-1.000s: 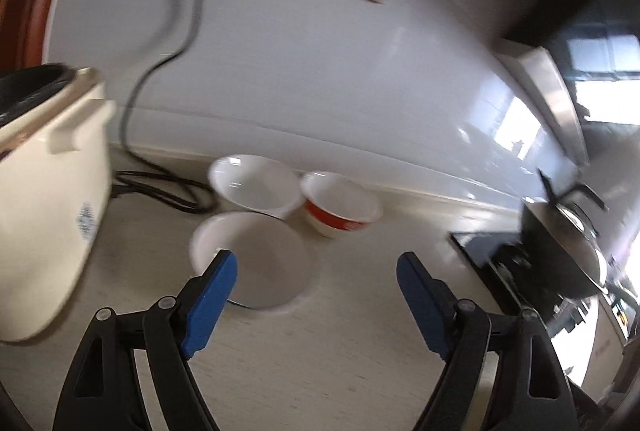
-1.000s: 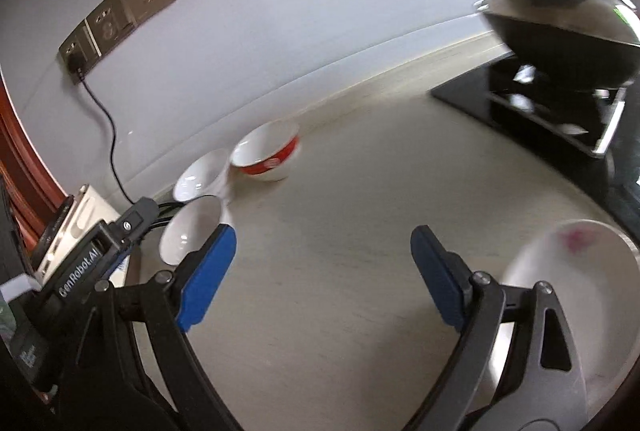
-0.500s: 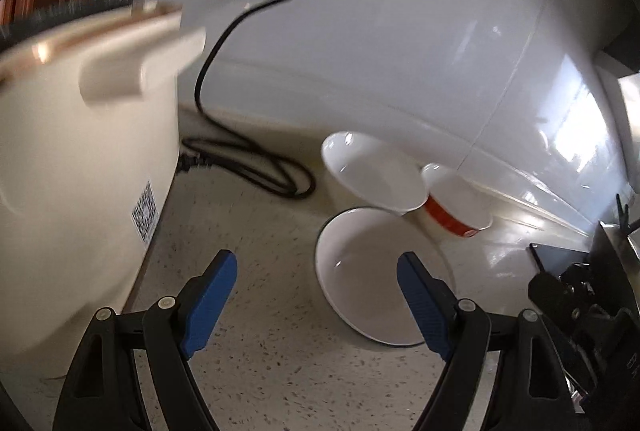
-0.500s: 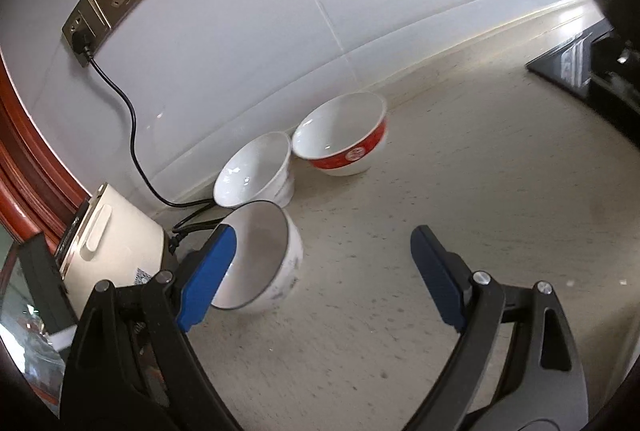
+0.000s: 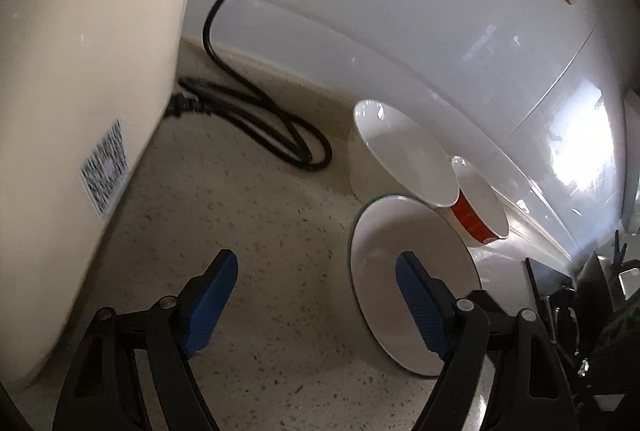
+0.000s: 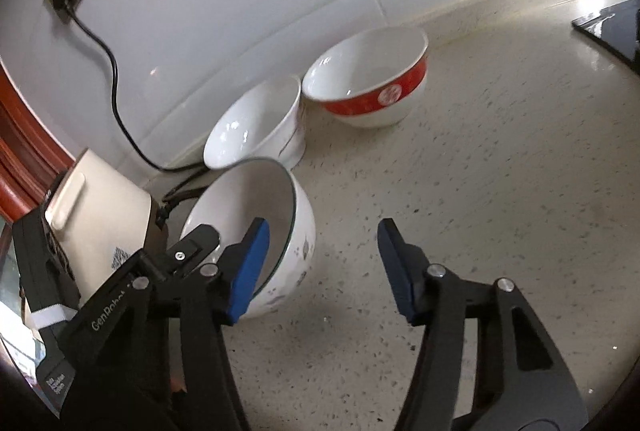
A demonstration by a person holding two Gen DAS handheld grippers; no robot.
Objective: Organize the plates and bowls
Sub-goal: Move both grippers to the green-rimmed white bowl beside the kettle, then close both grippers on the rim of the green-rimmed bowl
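Hovering with fingers apart and empty, both tongs, left [image 5: 316, 295] and right [image 6: 320, 267], are nearing the speckled bowl [image 6: 280, 231]; a careless approach risks knocking it into the white bowl [image 6: 256, 123] behind it.

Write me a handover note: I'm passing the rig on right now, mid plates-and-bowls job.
Left gripper: open, empty, low over the counter beside the dark-rimmed bowl.
Right gripper: open, empty, its left finger in front of that same bowl.
Three bowls sit apart near the wall: dark-rimmed bowl in front, plain white bowl behind it, red-banded bowl to the right.
Beige appliance and its black cord stand close on the left.
Done: nothing stacked.
Left: grasp and nest the bowls; no plates in view.
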